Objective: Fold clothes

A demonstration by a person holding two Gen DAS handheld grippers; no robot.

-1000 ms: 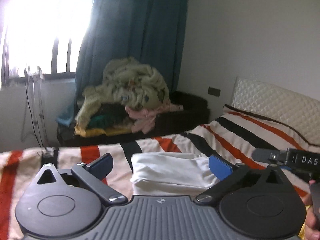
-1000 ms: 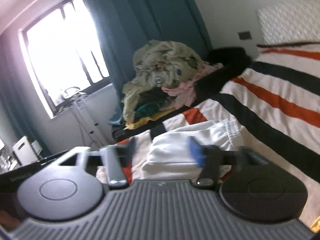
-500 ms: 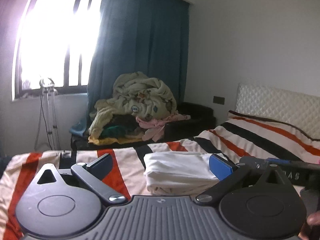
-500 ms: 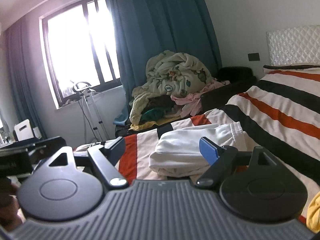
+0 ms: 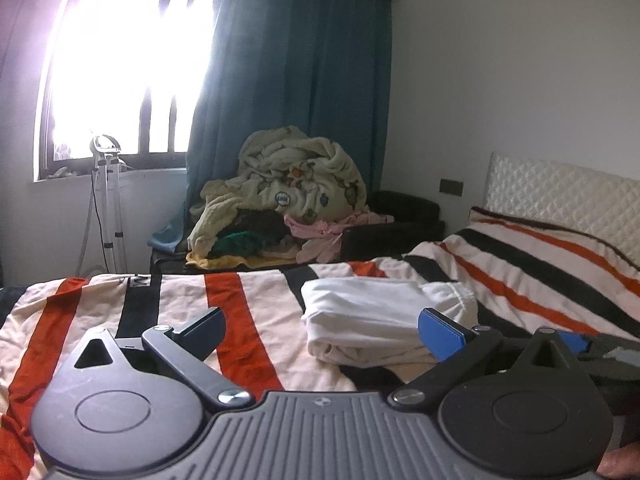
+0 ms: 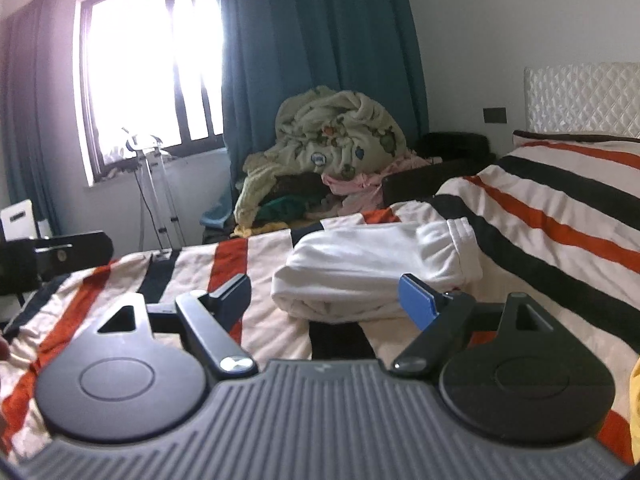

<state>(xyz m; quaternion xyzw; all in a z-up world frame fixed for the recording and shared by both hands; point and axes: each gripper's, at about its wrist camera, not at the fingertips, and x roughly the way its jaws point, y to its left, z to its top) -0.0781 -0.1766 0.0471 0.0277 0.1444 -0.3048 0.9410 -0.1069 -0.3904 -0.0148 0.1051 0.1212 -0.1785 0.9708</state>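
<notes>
A folded white garment (image 5: 372, 316) lies on the striped bedspread (image 5: 256, 304); it also shows in the right wrist view (image 6: 360, 272). My left gripper (image 5: 322, 330) is open and empty, held just short of the garment, which sits a little right of its middle. My right gripper (image 6: 328, 296) is open and empty, also just short of the garment. Part of the right gripper (image 5: 600, 350) shows at the right edge of the left wrist view. The left gripper's body (image 6: 52, 252) shows at the left edge of the right wrist view.
A heap of blankets and clothes (image 5: 288, 208) sits on a dark couch (image 5: 400, 224) beyond the bed, before a blue curtain (image 5: 300, 100). A metal stand (image 5: 106, 200) is under the bright window. A quilted headboard (image 5: 560, 192) is at right. Something yellow (image 6: 634, 408) lies at the right edge.
Both grippers have pulled back and levelled out from the folded garment, which now lies a little farther off. Both stay open and empty.
</notes>
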